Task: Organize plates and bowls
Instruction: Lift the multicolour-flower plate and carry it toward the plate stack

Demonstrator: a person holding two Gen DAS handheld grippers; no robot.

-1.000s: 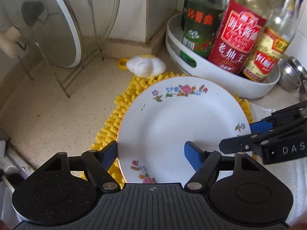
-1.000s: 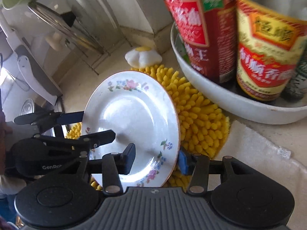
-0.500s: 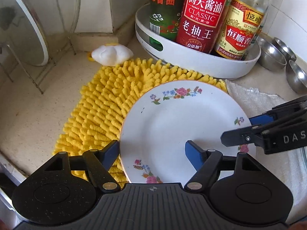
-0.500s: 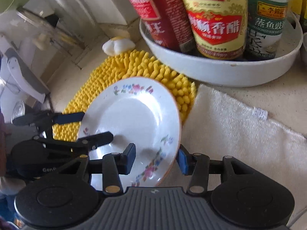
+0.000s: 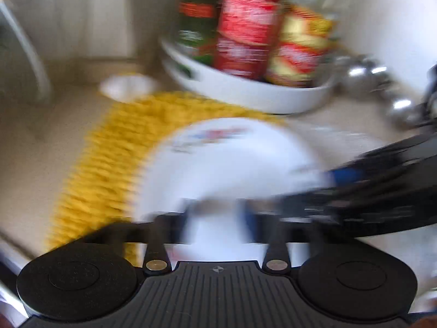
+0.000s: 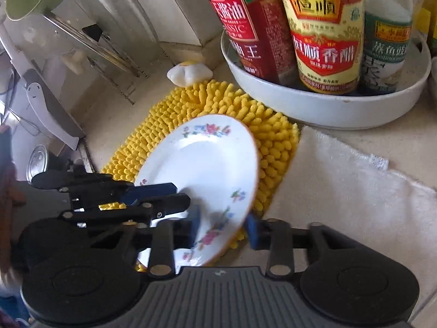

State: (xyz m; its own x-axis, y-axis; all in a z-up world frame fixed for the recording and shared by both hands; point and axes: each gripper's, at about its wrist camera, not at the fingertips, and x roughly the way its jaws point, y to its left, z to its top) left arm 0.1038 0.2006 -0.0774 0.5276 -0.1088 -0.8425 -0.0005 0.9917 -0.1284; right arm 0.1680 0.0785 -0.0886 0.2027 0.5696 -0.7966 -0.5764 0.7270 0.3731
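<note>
Jaws, left gripper (image 6: pixel 169 196): fully closed, pinching the left rim of the plate (image 6: pixel 207 169) between one blue pad above and one below, as the right wrist view showed.
Jaws, right gripper (image 6: pixel 224 225): closing, with the plate's near rim standing between the two blue pads; whether the pads already pressed it could not be told.
Plate, place: lifted and tilted, its right edge higher, over the yellow mat (image 6: pixel 218 101) and the edge of the white towel (image 6: pixel 341 191) on the counter (image 6: pixel 114 114).
Reason for the hold: two opposite rim grips probably kept the shallow, slippery plate from swinging while it was carried.
Left wrist view alone: badly smeared; it gave only the plate, the right gripper (image 5: pixel 341 180) crossing from the right, and steel bowls (image 5: pixel 363 73) beside the white tray (image 5: pixel 245 93).
Right wrist view alone: sharp; it showed the pinch, sauce bottles (image 6: pixel 322 27) standing in the tray, and a lid rack (image 6: pixel 103 43) at far left.
</note>
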